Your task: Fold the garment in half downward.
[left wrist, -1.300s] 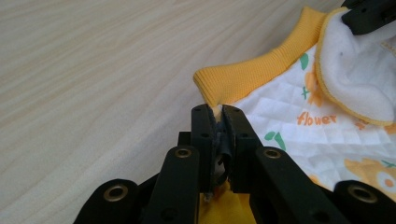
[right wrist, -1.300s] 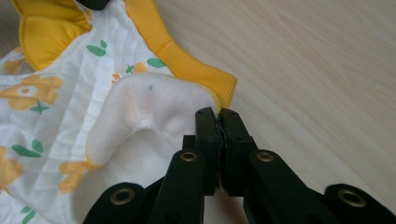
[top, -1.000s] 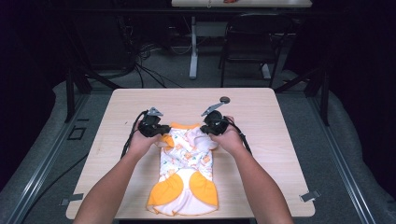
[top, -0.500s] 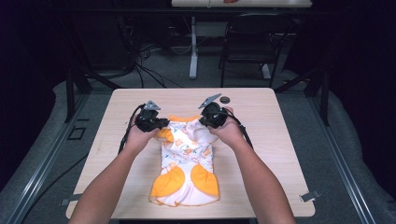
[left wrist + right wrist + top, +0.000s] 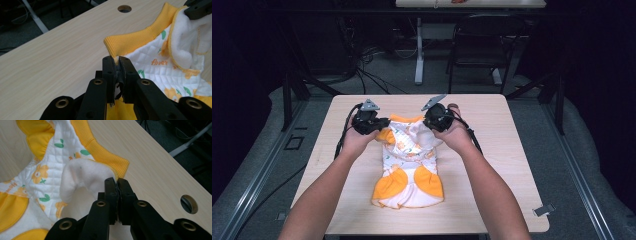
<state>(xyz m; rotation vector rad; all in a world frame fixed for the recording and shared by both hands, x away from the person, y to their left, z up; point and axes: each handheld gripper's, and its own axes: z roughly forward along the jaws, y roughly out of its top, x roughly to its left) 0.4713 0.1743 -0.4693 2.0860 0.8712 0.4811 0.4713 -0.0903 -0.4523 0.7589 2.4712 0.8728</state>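
Observation:
A small quilted baby garment (image 5: pixel 408 160), white with orange flowers, yellow ribbed collar and orange patches, hangs by its top over the wooden table (image 5: pixel 497 165), its lower end resting on the wood. My left gripper (image 5: pixel 381 123) is shut on the garment's (image 5: pixel 160 67) left shoulder edge beside the collar (image 5: pixel 140 40); in the left gripper view the jaws (image 5: pixel 115 65) pinch the fabric. My right gripper (image 5: pixel 427 122) is shut on the right shoulder, where the white fleecy lining (image 5: pixel 85 175) folds out by the yellow collar (image 5: pixel 105 155); its jaws (image 5: pixel 116 185) clamp that edge.
A round cable hole (image 5: pixel 124 8) (image 5: pixel 189 203) is cut in the tabletop beyond the garment. Behind the table stand a chair (image 5: pixel 479 50), a desk leg (image 5: pixel 418 55) and floor cables (image 5: pixel 372 75). A strip of tape (image 5: pixel 543 210) marks the near right corner.
Both hands have risen, lifting the garment's top off the table and drawing it a little away from the near edge. The grips have not altered.

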